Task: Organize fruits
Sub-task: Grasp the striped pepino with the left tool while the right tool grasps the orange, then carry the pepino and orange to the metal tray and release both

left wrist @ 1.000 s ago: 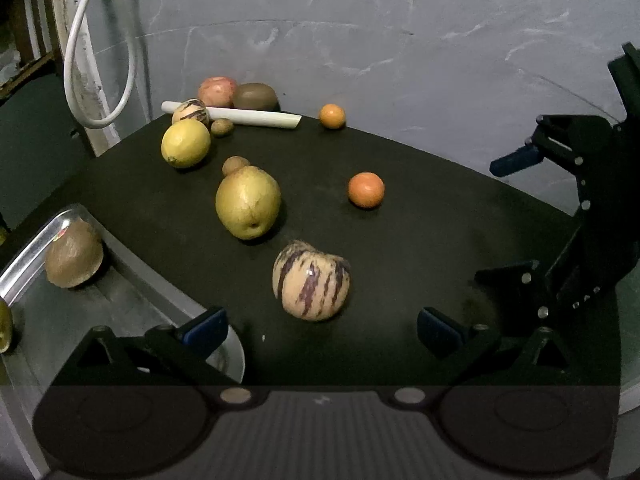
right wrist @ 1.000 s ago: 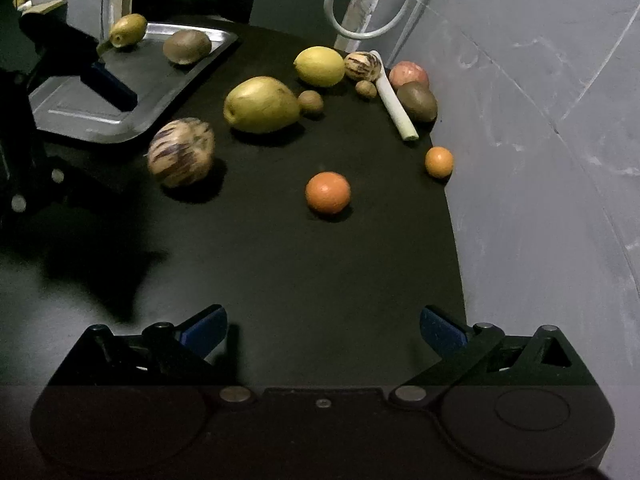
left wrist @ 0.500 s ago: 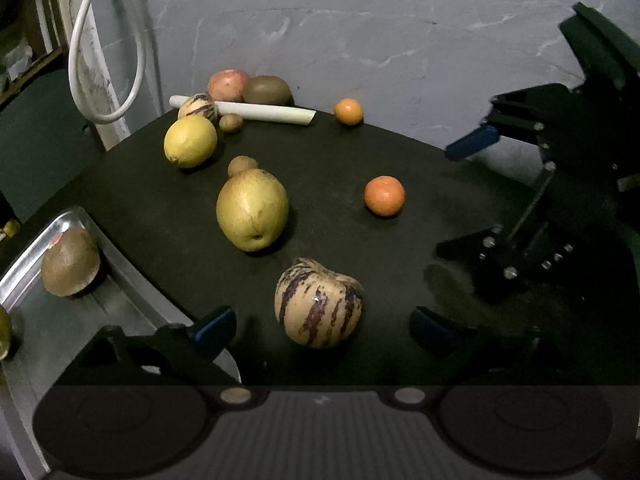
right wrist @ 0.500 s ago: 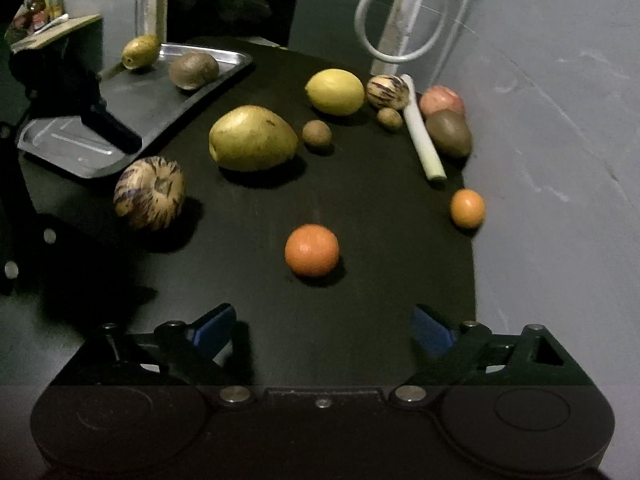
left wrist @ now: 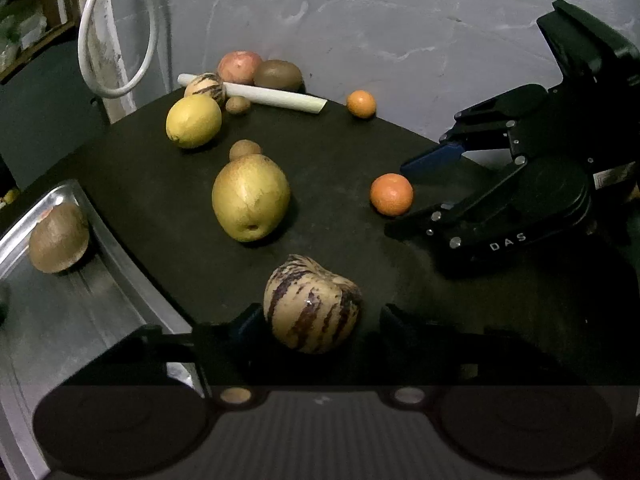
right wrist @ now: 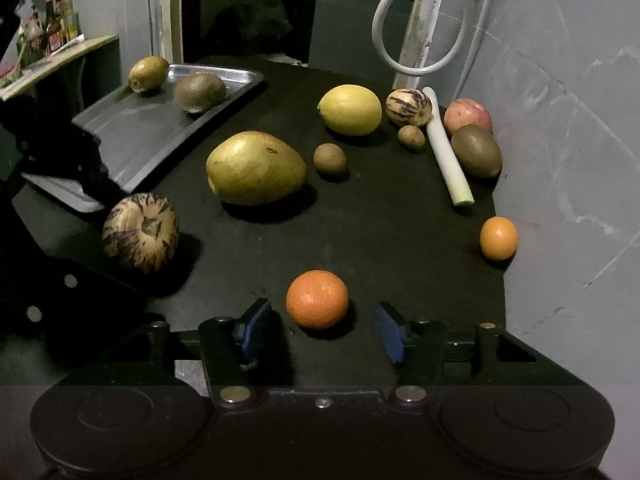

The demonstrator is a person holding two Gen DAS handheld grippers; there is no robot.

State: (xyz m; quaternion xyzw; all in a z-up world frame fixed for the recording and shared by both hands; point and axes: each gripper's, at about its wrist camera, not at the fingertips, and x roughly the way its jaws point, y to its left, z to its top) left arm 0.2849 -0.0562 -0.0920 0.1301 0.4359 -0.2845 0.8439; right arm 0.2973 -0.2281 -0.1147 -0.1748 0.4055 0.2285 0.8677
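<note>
At the far left the tray [right wrist: 120,136] holds a kiwi [right wrist: 199,91] and a green-yellow fruit [right wrist: 148,73], so by my reckoning sorting is only begun. The left tool [left wrist: 312,320] is spread, its fingers either side of the striped melon [left wrist: 311,303] and not yet pinching it. Mid-table [right wrist: 380,248] wait a pear [right wrist: 256,167], lemon [right wrist: 350,109], small brown fruits, a second striped melon [right wrist: 409,107], apple [right wrist: 468,117] and another kiwi [right wrist: 476,150]. The right tool [right wrist: 320,328] is spread too, bracketing an orange [right wrist: 317,299] without touching it. A smaller orange [right wrist: 498,237] sits at the right edge
</note>
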